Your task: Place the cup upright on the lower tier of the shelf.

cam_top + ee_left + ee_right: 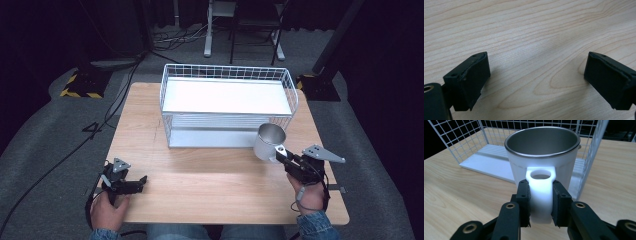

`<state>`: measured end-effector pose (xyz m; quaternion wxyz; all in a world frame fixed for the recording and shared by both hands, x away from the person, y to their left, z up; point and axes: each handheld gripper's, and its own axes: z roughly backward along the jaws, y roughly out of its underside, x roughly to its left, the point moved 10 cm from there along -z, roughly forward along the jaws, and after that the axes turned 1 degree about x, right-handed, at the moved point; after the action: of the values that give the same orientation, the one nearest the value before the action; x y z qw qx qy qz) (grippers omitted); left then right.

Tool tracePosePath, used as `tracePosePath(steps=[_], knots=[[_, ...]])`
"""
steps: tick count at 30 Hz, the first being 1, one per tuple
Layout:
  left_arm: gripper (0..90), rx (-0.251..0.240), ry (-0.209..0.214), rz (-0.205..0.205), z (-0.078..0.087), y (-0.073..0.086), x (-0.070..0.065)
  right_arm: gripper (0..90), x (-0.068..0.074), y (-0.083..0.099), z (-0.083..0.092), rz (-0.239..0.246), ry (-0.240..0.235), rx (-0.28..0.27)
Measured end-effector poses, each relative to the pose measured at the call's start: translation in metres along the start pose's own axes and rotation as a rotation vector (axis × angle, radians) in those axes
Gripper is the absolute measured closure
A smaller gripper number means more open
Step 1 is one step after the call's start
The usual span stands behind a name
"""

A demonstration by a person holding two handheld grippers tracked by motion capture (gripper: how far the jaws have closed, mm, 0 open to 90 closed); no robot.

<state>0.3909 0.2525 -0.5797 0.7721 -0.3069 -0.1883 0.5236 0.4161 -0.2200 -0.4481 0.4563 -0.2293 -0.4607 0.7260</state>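
Pale wood covers the bench (200,175), seen from above with a white wire basket (227,102) at its far side. Just before the basket's right front corner, the right claw (281,154) carries a metal-lined cup (268,141); the left claw (140,181) rests near the bench's left front edge. Looking along the left claw's own jaws, they stand spread over bare wood. In the right gripper view, the jaws pinch the cup's white handle (541,195). Rigid, probably light and smooth-walled, it is best held by that handle.

White mug (541,167) with steel-grey inside, white wire basket (227,75), pale wood-grain table (200,175).
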Motion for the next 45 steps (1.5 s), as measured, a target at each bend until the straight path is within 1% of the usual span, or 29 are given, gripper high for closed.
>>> tracePosePath(steps=[4, 5, 9, 14, 15, 16, 20, 24, 26, 28, 29, 32, 33, 35, 37, 39, 42, 44, 45], knots=[[6.9, 0.0, 0.0, -0.001, 0.0, 0.0, 0.0, 71.4, 0.002, -0.012, -0.009, 0.007, 0.006, -0.005], [6.9, 0.0, 0.0, 0.0, 0.0, 0.0, 0.0, 71.4, 0.002, -0.017, -0.014, 0.009, 0.006, -0.008], [6.9, 0.0, 0.0, 0.0, 0.0, 0.0, 0.0, 71.4, 0.002, -0.023, -0.023, 0.012, 0.008, -0.008], [6.9, 0.0, 0.0, 0.0, 0.0, 0.0, 0.0, 71.3, -0.003, -0.029, -0.036, 0.007, 0.02, -0.011], [6.9, 0.0, 0.0, 0.0, 0.0, 0.0, 0.0, 71.3, -0.006, -0.033, -0.043, 0.004, 0.026, -0.019], [6.9, 0.0, 0.0, 0.0, 0.0, 0.0, 0.0, 71.3, -0.006, -0.033, -0.043, 0.004, 0.026, -0.019], [6.9, 0.0, 0.0, 0.0, 0.0, 0.0, 0.0, 71.3, -0.012, -0.036, -0.056, -0.005, 0.038, -0.018], [6.9, 0.0, 0.0, 0.0, 0.0, 0.0, 0.0, 71.3, -0.015, -0.039, -0.07, 0.009, 0.048, -0.019], [6.9, 0.0, 0.0, 0.0, 0.0, 0.0, 0.0, 71.3, -0.016, -0.039, -0.077, 0.009, 0.053, -0.018], [6.9, 0.0, 0.0, -0.001, 0.0, 0.0, 0.0, 71.3, -0.017, -0.04, -0.086, -0.001, 0.052, -0.024], [6.9, 0.0, 0.0, -0.001, 0.0, 0.0, 0.0, 71.3, -0.017, -0.04, -0.086, -0.001, 0.052, -0.024], [6.9, 0.0, 0.0, 0.0, 0.0, 0.0, 0.0, 71.3, -0.019, -0.041, -0.095, 0.003, 0.055, -0.032], [6.9, 0.0, 0.0, -0.001, 0.0, 0.0, 0.0, 71.3, -0.02, -0.041, -0.1, 0.008, 0.057, -0.034], [6.9, 0.0, 0.0, 0.0, 0.0, 0.0, 0.0, 71.3, -0.02, -0.042, -0.103, 0.009, 0.054, -0.039], [6.9, 0.0, 0.0, -0.001, 0.0, 0.0, 0.0, 71.3, -0.02, -0.042, -0.108, -0.002, 0.06, -0.042], [6.9, 0.0, 0.0, 0.0, 0.0, 0.0, 0.0, 71.2, -0.022, -0.041, -0.113, -0.002, 0.067, -0.046], [6.9, 0.0, 0.0, -0.001, 0.0, 0.0, 0.0, 71.2, -0.023, -0.039, -0.119, -0.017, 0.075, -0.041], [6.9, 0.0, 0.0, 0.0, 0.0, 0.0, 0.0, 71.2, -0.024, -0.037, -0.122, -0.038, 0.072, -0.04], [6.9, 0.0, 0.0, 0.0, 0.0, 0.0, 0.0, 71.2, -0.024, -0.036, -0.124, -0.068, 0.058, -0.047]])
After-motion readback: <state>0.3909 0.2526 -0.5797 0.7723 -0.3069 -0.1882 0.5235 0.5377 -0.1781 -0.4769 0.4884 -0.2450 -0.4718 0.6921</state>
